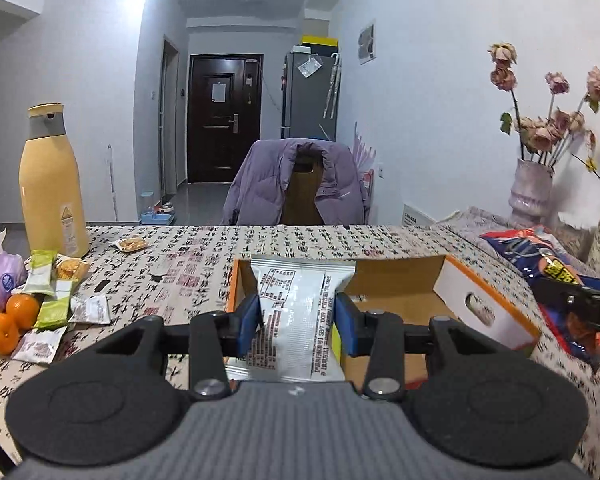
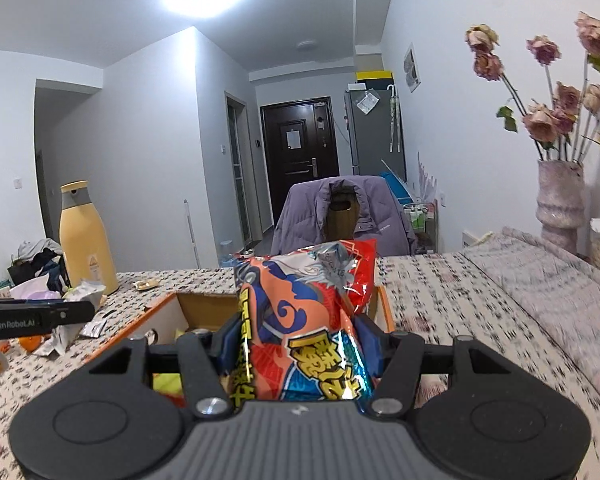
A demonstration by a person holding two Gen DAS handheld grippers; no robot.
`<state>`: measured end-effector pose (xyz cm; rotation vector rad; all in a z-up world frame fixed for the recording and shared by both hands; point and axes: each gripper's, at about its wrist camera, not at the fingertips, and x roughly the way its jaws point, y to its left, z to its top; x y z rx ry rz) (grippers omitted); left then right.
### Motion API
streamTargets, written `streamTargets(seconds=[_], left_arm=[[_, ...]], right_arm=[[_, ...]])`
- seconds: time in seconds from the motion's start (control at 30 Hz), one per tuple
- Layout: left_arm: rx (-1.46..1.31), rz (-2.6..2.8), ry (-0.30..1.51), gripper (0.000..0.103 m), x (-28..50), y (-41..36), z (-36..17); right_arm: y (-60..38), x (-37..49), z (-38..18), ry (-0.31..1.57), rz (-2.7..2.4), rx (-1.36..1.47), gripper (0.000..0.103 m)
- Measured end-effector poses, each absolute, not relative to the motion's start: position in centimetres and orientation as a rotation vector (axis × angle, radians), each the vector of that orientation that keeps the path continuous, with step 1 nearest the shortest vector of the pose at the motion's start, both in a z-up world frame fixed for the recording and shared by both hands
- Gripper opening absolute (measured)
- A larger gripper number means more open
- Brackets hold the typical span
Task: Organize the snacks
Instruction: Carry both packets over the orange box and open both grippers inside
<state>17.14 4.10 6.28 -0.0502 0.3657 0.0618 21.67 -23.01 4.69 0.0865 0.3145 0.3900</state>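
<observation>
At the centre of the left wrist view, my left gripper [image 1: 296, 322] is clamped on a silver snack packet [image 1: 296, 312], its blue pads pressed against both sides. The packet stands upright over the near left part of the open cardboard box [image 1: 400, 280] with the orange rim. At the right edge of that view, my right gripper [image 1: 580, 300] shows with the red and blue snack bag [image 1: 532, 252].

In the right wrist view, my right gripper [image 2: 296, 344] is closed on that colourful bag [image 2: 300, 320], which rises upright at mid-frame above the box [image 2: 196, 308].

At lower left of the left view, loose snack packets [image 1: 56, 292] lie on the patterned tablecloth [image 1: 196, 252] beside oranges [image 1: 8, 320], near a yellow flask [image 1: 52, 184].
</observation>
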Motion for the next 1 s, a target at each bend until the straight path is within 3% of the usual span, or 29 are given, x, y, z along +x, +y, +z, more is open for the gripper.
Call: streamTargets(seconds=[0.47,1.0], left_arm=[[-0.079,0.087,0.397,0.041,24.1,3.8,5.4],[-0.102,0.075,0.439,0.042,25.6,4.4,1.8]], right_arm=[[-18.9,28.9,3.7,0.371,0.359,0.056,0.057],[-19.2,29.4,0.5,0.415,0.354,0.071,0.06]])
